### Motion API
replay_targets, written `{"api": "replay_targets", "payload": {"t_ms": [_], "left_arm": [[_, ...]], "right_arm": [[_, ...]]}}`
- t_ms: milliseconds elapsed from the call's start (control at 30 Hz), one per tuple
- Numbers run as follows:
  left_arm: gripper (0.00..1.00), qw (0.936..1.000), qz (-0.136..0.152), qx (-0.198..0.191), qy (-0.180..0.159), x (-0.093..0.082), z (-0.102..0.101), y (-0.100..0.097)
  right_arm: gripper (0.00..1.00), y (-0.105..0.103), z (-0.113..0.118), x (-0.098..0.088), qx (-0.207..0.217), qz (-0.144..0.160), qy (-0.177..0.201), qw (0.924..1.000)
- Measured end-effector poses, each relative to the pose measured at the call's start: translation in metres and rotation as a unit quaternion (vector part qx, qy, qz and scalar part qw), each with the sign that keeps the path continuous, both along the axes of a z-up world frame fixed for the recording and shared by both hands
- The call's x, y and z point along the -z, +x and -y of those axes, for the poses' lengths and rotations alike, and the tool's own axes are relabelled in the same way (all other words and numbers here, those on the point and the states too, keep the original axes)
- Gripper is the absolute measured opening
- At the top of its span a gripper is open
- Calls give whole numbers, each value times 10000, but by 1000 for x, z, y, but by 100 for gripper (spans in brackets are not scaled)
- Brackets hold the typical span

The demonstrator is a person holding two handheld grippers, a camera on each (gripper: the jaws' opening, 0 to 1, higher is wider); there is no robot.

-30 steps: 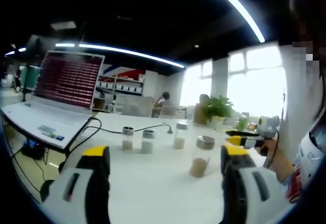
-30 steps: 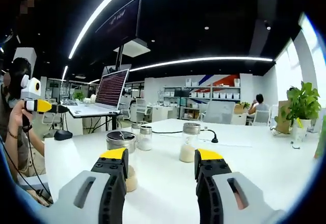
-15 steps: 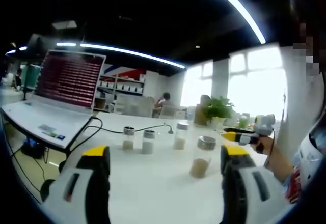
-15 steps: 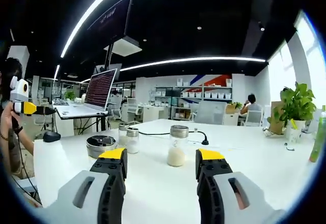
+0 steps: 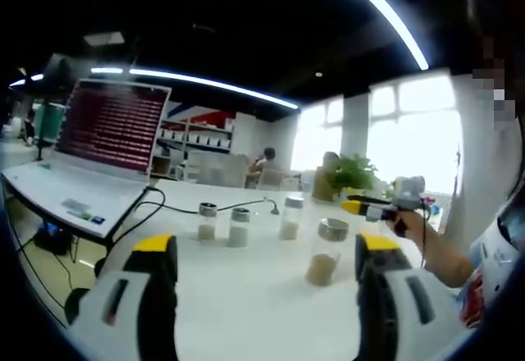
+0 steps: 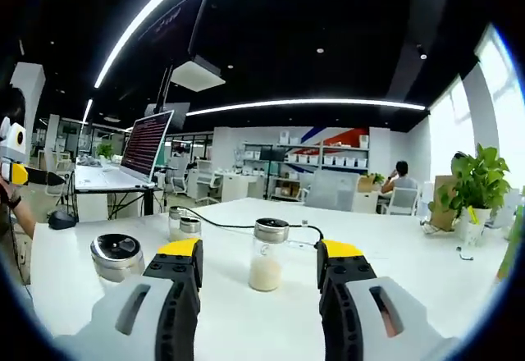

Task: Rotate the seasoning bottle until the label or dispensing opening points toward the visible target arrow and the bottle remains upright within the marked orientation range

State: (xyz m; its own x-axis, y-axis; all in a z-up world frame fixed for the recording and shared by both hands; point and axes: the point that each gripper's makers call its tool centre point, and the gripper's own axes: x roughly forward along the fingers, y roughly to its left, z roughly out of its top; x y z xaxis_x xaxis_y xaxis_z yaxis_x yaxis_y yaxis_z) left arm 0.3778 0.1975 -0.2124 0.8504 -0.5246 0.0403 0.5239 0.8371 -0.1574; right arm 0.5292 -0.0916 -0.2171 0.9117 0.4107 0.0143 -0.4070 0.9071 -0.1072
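Closer now, right tongs frame seasoning bottle between open jaws

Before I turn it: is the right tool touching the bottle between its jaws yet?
Apart. In the right gripper view the tool is open, and white table shows on both sides of the bottle.

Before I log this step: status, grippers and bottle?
Both grippers open, empty: left gripper, right gripper. Seasoning bottle upright on white table, lined up between right jaws, not gripped. No arrow visible. Black cable behind it.
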Motion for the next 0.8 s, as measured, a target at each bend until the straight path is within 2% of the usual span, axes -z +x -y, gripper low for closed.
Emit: {"api": "replay_targets", "payload": {"t_ms": [267, 433, 800], "left_arm": [[95, 10000, -9, -9, -24, 0, -1, 0], [95, 10000, -20, -44, -38, 1, -4, 1], [95, 10000, 2, -56, -55, -1, -6, 1]], "right_arm": [[62, 36, -12, -3, -21, 48, -28, 10000], [62, 58, -12, 5, 115, -61, -114, 9999], [64, 104, -13, 19, 244, -230, 129, 9994]]}}
